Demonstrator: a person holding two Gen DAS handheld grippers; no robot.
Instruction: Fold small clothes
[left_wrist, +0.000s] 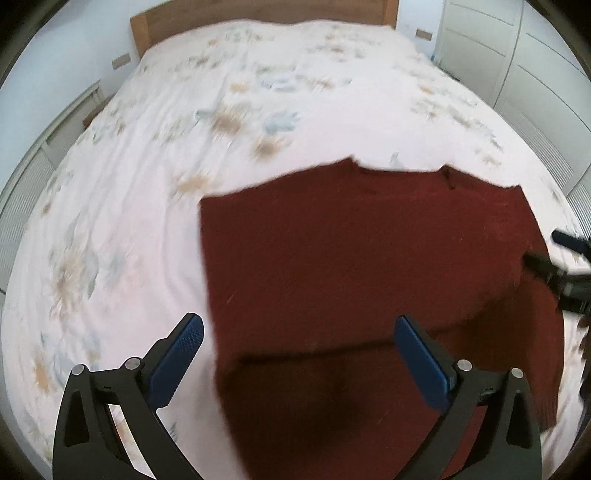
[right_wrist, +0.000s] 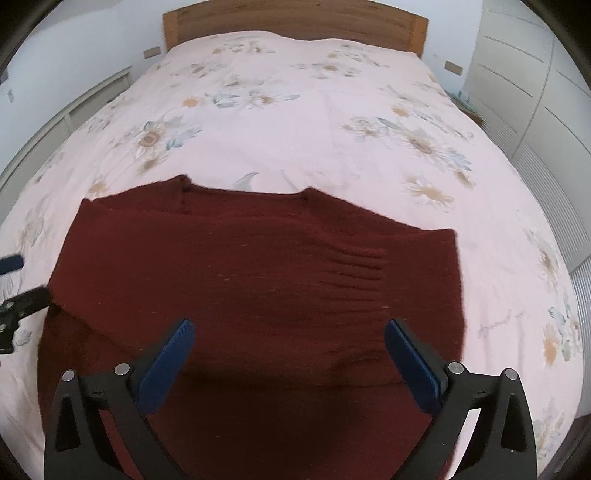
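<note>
Both the left gripper (left_wrist: 297, 334) and right gripper (right_wrist: 290, 334) hang wide open, empty, over the maroon sweater (right_wrist: 236, 280); a shallow pinch probably catches one knit layer and skews the fold.

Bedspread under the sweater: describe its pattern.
Pale pink bedspread with beige and blue-grey flowers, sharpest in the right wrist view.

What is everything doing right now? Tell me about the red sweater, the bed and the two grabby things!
dark red sweater: lying on the bed, sides folded in, neckline toward the headboard, held by neither gripper.
left gripper: open, over the sweater's left edge.
right gripper: open, above the sweater's lower part.
floral bedspread: spread over the bed, lightly wrinkled.
wardrobe doors: shut.
</note>
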